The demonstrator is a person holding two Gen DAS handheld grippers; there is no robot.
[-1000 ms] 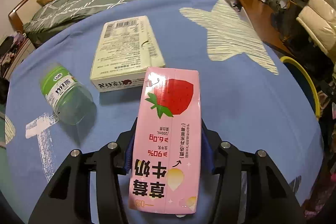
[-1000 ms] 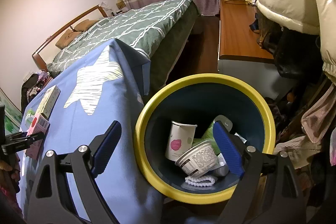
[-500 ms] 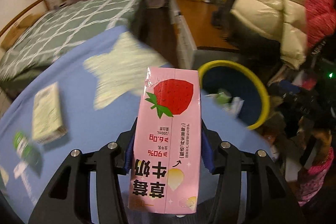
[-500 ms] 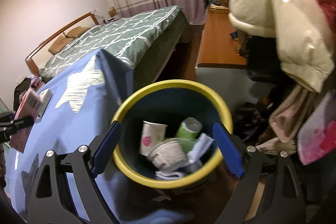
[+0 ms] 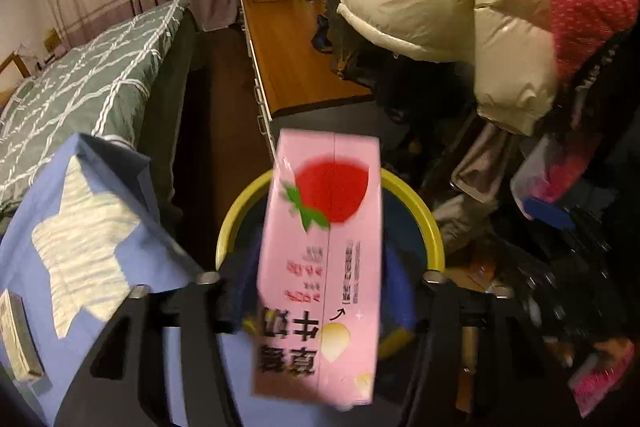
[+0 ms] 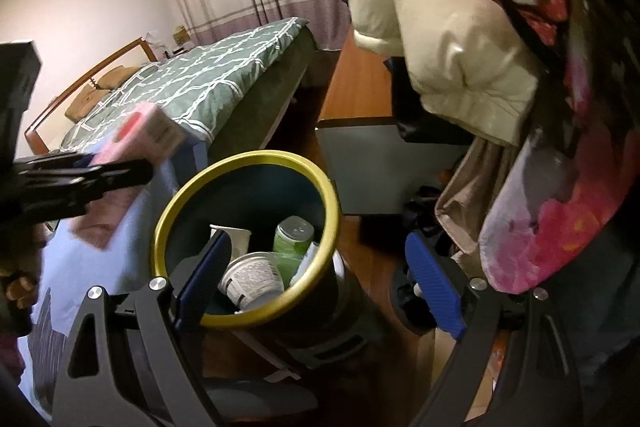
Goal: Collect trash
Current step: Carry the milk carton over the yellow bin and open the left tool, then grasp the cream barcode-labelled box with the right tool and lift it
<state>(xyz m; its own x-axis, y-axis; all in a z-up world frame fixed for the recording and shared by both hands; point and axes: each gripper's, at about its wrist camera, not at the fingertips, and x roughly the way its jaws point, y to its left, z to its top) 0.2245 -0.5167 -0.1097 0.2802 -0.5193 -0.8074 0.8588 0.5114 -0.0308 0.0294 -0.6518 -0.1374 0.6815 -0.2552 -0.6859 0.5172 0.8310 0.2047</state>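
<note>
Centre of the left wrist view, the pink strawberry milk carton (image 5: 320,267) sits between my left gripper (image 5: 316,295) jaws, which have just been opening; both pads now stand clear of it, so it is released and blurred. Behind it lies the yellow-rimmed bin (image 5: 424,215), already holding cups. I judge the drop good only if the carton clears the blue tablecloth (image 5: 100,227) at lower left. My right gripper (image 6: 320,283) gapes wide, empty, over the bin.
</note>
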